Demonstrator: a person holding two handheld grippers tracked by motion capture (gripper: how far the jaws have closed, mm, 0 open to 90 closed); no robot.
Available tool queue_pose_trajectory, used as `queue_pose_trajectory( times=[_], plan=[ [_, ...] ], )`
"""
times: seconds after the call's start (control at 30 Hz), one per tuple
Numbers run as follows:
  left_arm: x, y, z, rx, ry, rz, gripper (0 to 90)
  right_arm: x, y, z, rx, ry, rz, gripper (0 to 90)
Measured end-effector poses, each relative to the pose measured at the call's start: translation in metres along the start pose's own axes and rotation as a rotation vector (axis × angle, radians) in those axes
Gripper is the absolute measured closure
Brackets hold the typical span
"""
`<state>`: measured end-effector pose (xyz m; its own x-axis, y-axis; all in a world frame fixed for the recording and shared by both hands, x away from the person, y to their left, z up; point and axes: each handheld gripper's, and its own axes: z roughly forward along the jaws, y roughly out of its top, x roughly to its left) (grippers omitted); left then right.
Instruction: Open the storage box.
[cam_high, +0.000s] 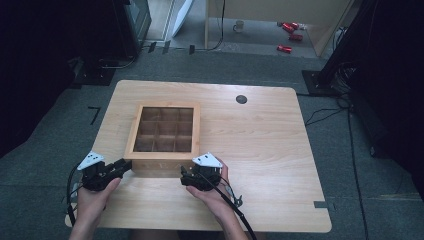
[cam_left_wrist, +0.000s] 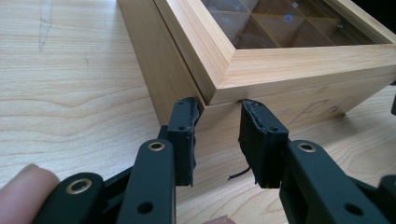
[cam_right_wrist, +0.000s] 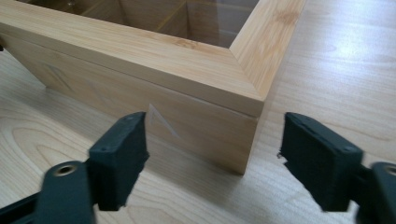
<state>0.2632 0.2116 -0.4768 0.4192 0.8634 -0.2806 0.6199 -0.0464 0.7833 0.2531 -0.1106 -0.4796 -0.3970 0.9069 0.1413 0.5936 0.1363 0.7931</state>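
My left claw (cam_left_wrist: 217, 140) stands clenched on the near left corner of a pale wooden box with a glass-paned lid (cam_high: 163, 135): in the left gripper view its two black padded fingers (cam_left_wrist: 184, 135) press one on each side of the corner edge, just under the lid's overhanging frame. In the high view that left claw (cam_high: 122, 165) sits at the lower left of the frame, my left hand (cam_high: 95, 192) wrapped around its body, a grey three-cornered plate on top.

My right claw (cam_right_wrist: 212, 158) is released. In the right gripper view its jaws stand wide apart at the bottom of the frame, one on each side of the box's near right corner (cam_right_wrist: 250, 135), with bare wood grain showing between each pad and the box; neither pad touches it. In the high view the right claw (cam_high: 187, 175) lies at lower centre, just beside the box's front wall, in my right hand (cam_high: 215, 192), its cable trailing toward the bottom edge.

The box rests flat on the light wooden surface (cam_high: 260, 150), left of centre in the high view, its lid down. Through the glass a grid of wooden compartments shows, three by three. A small dark round disc (cam_high: 241, 99) sits in the surface toward the upper right, well apart from the box.
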Motion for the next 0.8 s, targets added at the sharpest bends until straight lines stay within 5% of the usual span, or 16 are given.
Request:
queue_pose_trajectory(
  times=[0.2,0.53,0.8],
  plan=[
    [-0.001,0.000,0.000,-0.003,0.008,0.008,67.7,-0.003,0.001,0.003,-0.027,-0.004,0.000,42.6],
    [-0.001,0.001,-0.001,-0.012,0.005,0.011,67.6,-0.009,0.003,-0.001,-0.049,0.033,0.054,47.8],
    [0.003,-0.002,-0.002,-0.019,-0.022,0.011,62.5,-0.009,0.003,-0.002,-0.061,0.021,0.046,49.7]
  ],
)
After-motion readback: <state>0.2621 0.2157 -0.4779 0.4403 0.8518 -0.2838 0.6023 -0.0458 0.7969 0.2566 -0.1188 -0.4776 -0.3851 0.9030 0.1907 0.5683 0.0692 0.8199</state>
